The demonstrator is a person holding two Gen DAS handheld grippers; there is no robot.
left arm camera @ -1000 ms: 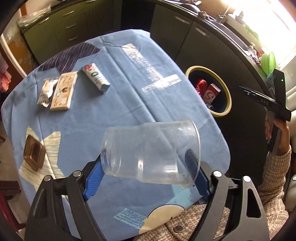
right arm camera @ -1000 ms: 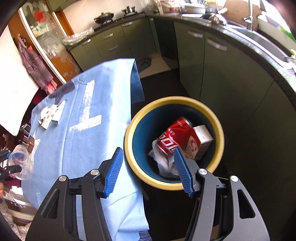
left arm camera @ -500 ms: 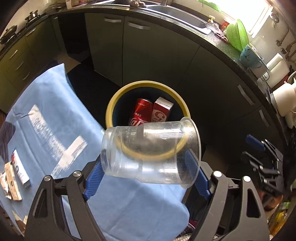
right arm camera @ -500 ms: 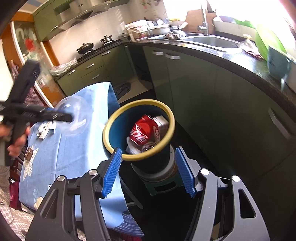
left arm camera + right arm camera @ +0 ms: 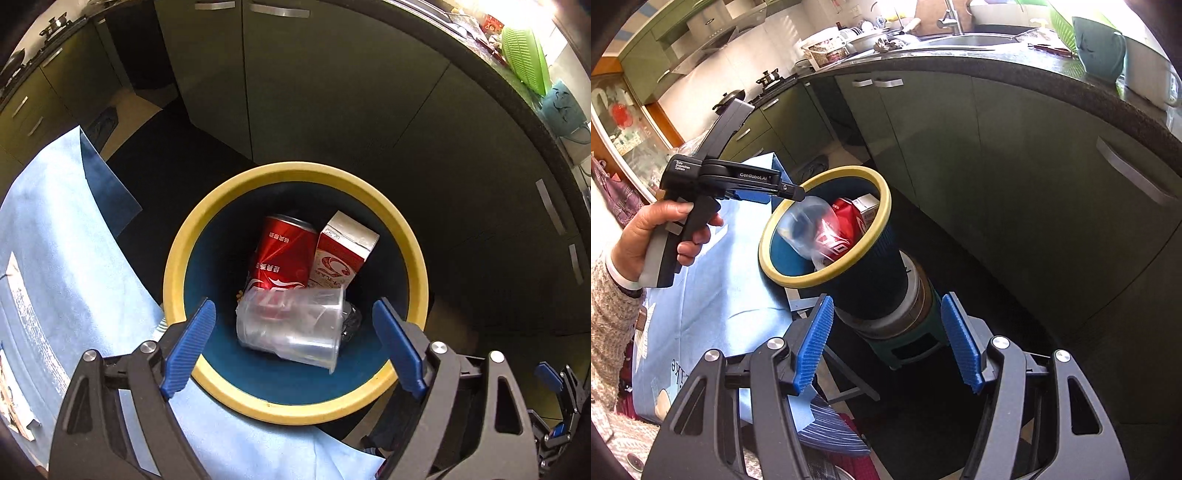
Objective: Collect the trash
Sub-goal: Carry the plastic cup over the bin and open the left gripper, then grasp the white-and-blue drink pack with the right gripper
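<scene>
Left wrist view: left tool (image 5: 293, 332) spread wide, holding nothing; clear cup (image 5: 291, 328) below and between its fingers, lying in the yellow-rimmed bin (image 5: 177, 254) on the can (image 5: 282, 258). Right wrist view: right tool (image 5: 888, 343) wide open, empty, bin ahead of it perched on a stool (image 5: 912, 339); a careless knock could tip it.

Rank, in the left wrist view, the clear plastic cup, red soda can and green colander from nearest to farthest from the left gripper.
1. Clear plastic cup: on its side inside the yellow-rimmed bin, just ahead of the open left gripper.
2. Red soda can: deeper in the bin, behind the cup.
3. Green colander: on the counter, far upper right.
</scene>
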